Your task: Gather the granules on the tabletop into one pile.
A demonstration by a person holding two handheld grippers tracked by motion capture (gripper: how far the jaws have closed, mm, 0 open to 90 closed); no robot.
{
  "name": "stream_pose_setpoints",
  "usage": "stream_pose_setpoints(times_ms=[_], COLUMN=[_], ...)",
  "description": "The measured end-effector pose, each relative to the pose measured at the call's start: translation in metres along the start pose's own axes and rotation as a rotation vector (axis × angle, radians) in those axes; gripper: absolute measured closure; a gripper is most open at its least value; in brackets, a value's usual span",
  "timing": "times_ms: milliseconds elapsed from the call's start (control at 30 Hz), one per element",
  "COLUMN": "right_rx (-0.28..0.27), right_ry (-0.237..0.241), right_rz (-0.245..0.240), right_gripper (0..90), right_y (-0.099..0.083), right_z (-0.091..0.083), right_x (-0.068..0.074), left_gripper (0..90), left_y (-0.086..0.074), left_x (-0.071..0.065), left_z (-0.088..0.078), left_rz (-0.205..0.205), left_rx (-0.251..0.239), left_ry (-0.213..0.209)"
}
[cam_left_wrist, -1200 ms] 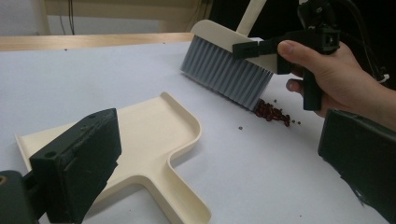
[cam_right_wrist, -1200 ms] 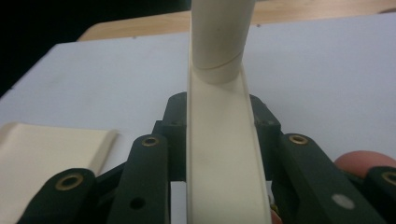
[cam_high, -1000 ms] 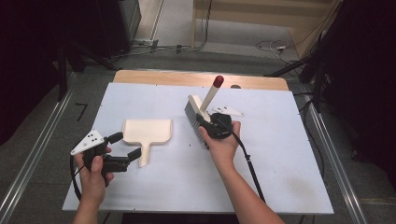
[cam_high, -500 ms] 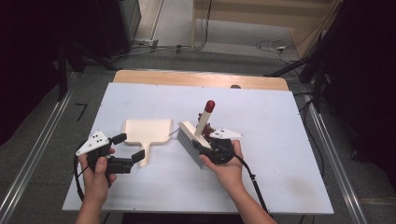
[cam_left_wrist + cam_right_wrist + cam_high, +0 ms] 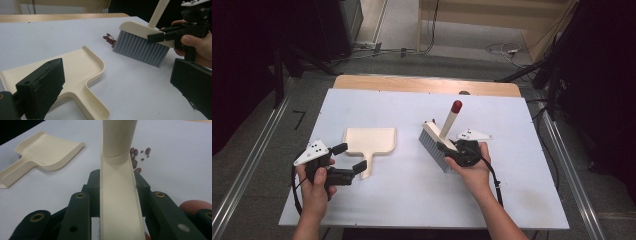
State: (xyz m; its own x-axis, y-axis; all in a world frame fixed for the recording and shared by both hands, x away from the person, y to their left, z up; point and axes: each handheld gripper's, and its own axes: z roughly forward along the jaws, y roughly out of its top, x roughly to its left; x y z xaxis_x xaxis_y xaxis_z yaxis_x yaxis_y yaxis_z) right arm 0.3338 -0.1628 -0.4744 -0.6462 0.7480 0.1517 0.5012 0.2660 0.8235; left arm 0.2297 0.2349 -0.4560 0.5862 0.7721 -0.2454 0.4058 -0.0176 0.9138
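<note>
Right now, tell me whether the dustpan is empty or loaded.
Empty. The dustpan shows a bare tray; the beans lie on the table beside the brush.

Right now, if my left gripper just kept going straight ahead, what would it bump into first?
Probably the dustpan: the left gripper stands open around its handle, so the pan lies next in line.
</note>
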Motion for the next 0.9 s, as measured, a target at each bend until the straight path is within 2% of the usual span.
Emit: stream_pose_setpoints(times_ms=[100, 233, 300, 367, 433, 467, 600, 667, 767, 900], right_rx=[0.007, -0.022, -0.041, -0.035, -0.041, -0.027, 0.019, 0.019, 0.023, 0.014], right_ry=[0.016, 0.091, 0.104, 0.096, 0.101, 0.098, 0.112, 0.075, 0.064, 0.055], right_rz=[-0.007, -0.046, -0.087, -0.142, -0.238, -0.262, -0.292, -0.315, -0.347, -0.389], right_gripper=[65.2, 65.2, 65.2, 65.2, 65.3, 65.2, 65.3, 65.2, 65.3, 65.3], right_y=[0.004, 0.022, 0.038, 0.057, 0.072, 0.079, 0.092, 0.096, 0.100, 0.102], right_z=[-0.004, -0.015, -0.019, -0.018, -0.010, -0.004, 0.025, 0.038, 0.055, 0.077], right_x=[-0.001, -0.004, -0.010, -0.021, -0.037, -0.044, -0.071, -0.081, -0.091, -0.097], left_gripper=[0.0, 0.0, 0.0, 0.0, 0.0, 0.0, 0.0, 0.0, 0.0, 0.0], left_y=[0.001, 0.001, 0.000, 0.000, 0.000, 0.000, -0.001, -0.002, -0.003, -0.003], left_x=[-0.001, 0.000, 0.001, 0.002, 0.003, 0.004, 0.006, 0.007, 0.007, 0.008], left_z=[-0.001, -0.002, -0.002, -0.002, -0.002, -0.002, -0.001, -0.001, 0.001, 0.002], left_rz=[-0.001, -0.001, -0.007, -0.009, -0.013, -0.014, -0.021, -0.024, -0.024, -0.026], left_rx=[-0.005, -0.005, -0.004, -0.005, -0.008, -0.007, -0.002, 0.001, 0.007, 0.014], left_ry=[0.001, 0.004, 0.005, 0.005, 0.004, 0.001, 0.004, 0.002, 0.003, 0.003])
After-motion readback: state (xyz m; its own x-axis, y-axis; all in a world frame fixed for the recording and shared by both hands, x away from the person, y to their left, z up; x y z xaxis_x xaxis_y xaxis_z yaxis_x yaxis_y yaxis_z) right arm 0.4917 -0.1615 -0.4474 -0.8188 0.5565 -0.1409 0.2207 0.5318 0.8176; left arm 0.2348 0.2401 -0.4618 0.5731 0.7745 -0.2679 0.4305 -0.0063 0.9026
